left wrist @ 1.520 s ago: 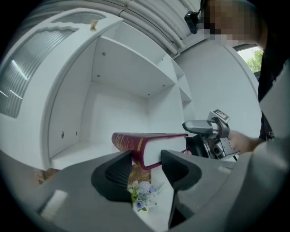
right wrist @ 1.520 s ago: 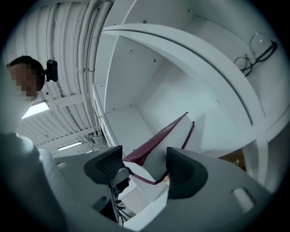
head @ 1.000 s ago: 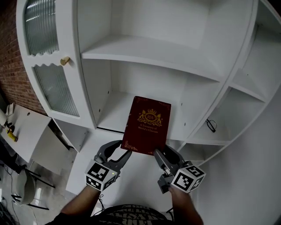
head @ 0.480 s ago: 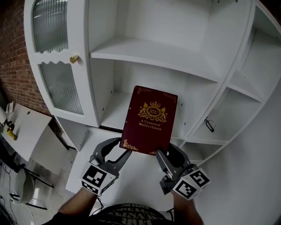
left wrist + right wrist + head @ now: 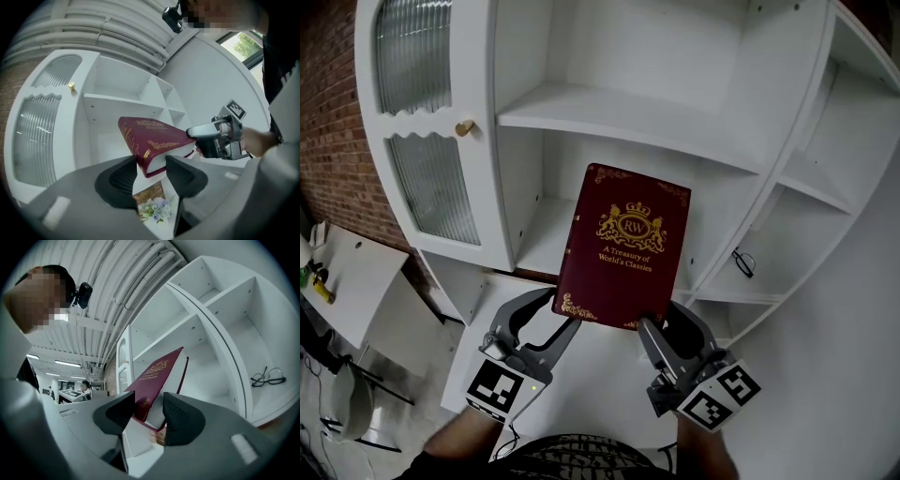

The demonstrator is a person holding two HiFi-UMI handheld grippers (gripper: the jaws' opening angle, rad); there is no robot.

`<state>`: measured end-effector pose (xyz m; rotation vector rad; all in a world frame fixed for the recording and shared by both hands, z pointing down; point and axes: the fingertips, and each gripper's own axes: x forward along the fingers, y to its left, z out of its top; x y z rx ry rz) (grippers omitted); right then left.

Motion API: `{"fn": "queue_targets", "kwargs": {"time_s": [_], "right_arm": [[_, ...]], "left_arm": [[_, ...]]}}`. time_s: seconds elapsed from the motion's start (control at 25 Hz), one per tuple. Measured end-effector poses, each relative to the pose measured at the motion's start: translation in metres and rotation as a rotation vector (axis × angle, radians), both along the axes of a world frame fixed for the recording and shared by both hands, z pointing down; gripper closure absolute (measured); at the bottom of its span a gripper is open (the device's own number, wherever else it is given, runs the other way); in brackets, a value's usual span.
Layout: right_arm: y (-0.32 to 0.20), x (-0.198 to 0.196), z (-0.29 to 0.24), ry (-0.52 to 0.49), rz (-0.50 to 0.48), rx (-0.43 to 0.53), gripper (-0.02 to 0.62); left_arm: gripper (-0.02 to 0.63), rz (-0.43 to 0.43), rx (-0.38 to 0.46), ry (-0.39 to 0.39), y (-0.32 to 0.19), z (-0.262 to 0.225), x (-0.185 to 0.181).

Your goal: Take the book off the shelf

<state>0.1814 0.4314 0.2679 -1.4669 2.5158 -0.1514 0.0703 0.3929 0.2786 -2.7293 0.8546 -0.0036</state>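
A dark red hardback book (image 5: 624, 246) with gold print is held in the air in front of the white shelf unit (image 5: 619, 117), clear of its boards. My left gripper (image 5: 555, 323) is shut on the book's lower left corner (image 5: 149, 161). My right gripper (image 5: 654, 336) is shut on the lower right corner (image 5: 146, 401). In the left gripper view the book (image 5: 157, 140) lies nearly flat, cover up, with the right gripper (image 5: 218, 138) beyond it. In the right gripper view the book (image 5: 157, 376) stands tilted between the jaws.
A pair of glasses (image 5: 745, 263) lies in the shelf's right compartment, glasses (image 5: 267, 377) also visible from the right gripper. A glass-fronted cabinet door with a brass knob (image 5: 465, 127) stands at the left. A brick wall (image 5: 333, 141) and a white table (image 5: 342, 272) are further left.
Both grippers have lifted the book up and toward me, away from the lower shelf; the book now looks larger and higher in the head view.
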Motion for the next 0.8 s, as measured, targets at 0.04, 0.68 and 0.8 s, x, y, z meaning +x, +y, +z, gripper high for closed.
{"fn": "queue_targets", "kwargs": {"time_s": [0.04,0.68,0.8], "right_arm": [[0.001,-0.001,-0.002,-0.001,0.001,0.002,0.397],[0.004,-0.017,0.002,0.025,0.046,-0.04,0.399],[-0.002,-0.017,0.005,0.029,0.045,-0.053,0.399]], "left_arm": [[0.41,0.003,0.003,0.002,0.001,-0.001,-0.001],[0.41,0.04,-0.03,0.042,0.001,0.004,-0.016],[0.41,0.039,-0.038,0.041,-0.004,0.008,-0.016]]}}
